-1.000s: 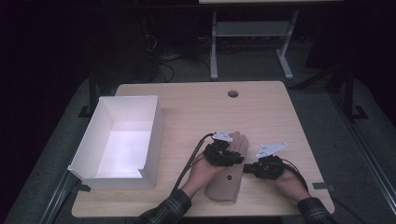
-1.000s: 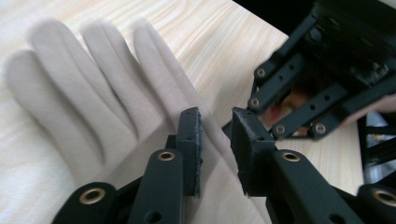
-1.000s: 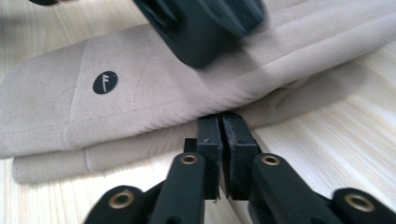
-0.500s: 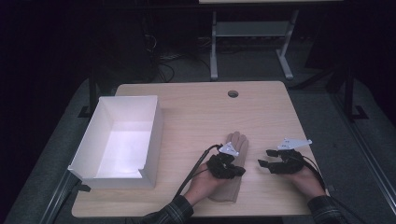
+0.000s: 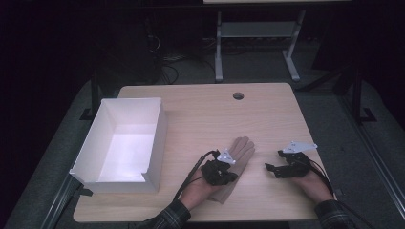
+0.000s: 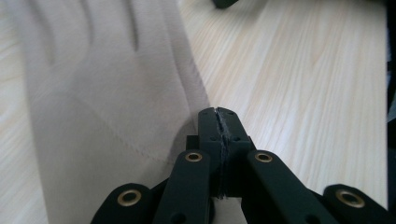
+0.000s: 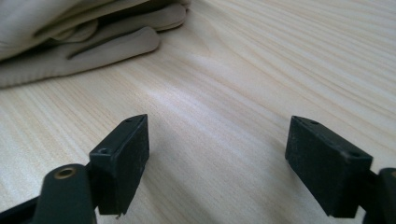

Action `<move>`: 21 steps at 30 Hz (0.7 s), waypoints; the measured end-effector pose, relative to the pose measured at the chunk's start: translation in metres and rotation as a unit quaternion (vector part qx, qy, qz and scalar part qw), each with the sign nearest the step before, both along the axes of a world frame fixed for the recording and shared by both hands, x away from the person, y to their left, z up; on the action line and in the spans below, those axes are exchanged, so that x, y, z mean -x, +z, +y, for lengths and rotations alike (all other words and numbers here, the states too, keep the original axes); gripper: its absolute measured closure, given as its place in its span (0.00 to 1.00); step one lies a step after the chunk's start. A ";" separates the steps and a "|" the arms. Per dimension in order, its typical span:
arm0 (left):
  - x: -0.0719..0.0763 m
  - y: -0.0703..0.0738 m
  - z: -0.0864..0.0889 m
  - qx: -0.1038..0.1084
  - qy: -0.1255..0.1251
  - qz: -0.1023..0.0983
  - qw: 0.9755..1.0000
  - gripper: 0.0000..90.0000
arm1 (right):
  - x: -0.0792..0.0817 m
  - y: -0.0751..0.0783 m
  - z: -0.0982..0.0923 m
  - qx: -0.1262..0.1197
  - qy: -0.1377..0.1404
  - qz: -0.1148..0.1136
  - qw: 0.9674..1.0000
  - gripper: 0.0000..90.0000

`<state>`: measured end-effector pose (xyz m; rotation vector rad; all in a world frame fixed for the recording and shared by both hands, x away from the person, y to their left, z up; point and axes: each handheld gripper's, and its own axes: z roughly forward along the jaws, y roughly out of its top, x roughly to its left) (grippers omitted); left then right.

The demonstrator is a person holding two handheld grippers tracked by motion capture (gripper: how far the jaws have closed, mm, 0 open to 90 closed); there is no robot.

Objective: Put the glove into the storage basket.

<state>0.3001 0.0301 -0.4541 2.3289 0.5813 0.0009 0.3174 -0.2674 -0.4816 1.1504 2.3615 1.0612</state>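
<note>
White box (image 5: 122, 143) stands at the left of the table (image 5: 200, 105), untouched. Near the middle lies the beige glove (image 5: 239, 155); the left gripper (image 5: 220, 171), jaws pressed together, rests at its edge. The right gripper (image 5: 279, 168) has drawn away to the right, jaws spread and empty, so probably it released the glove.

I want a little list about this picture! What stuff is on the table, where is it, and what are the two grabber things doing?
table: light wood table with a round hole near the far edge
box: white box, open on top, on the left side
glove: beige glove lying flat, fingers pointing away from the person
left gripper: left gripper over the glove, jaws pressed together at the glove's edge
right gripper: right gripper to the right of the glove, jaws wide apart, holding nothing
</note>
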 end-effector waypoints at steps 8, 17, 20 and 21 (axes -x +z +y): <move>0.000 0.003 0.031 -0.024 0.017 -0.013 0.999 0.99 | 0.000 0.000 0.001 0.000 0.002 0.002 1.000 0.20; -0.001 0.019 0.040 -0.026 0.009 -0.036 0.999 0.78 | 0.000 0.000 0.001 0.003 -0.001 0.003 1.000 0.19; -0.006 0.029 0.041 -0.022 0.002 -0.050 0.999 0.63 | 0.000 0.000 0.001 0.003 -0.001 0.003 1.000 0.19; -0.009 0.031 0.041 -0.018 0.004 -0.049 0.999 0.59 | 0.000 0.000 0.001 0.003 -0.001 0.003 1.000 0.19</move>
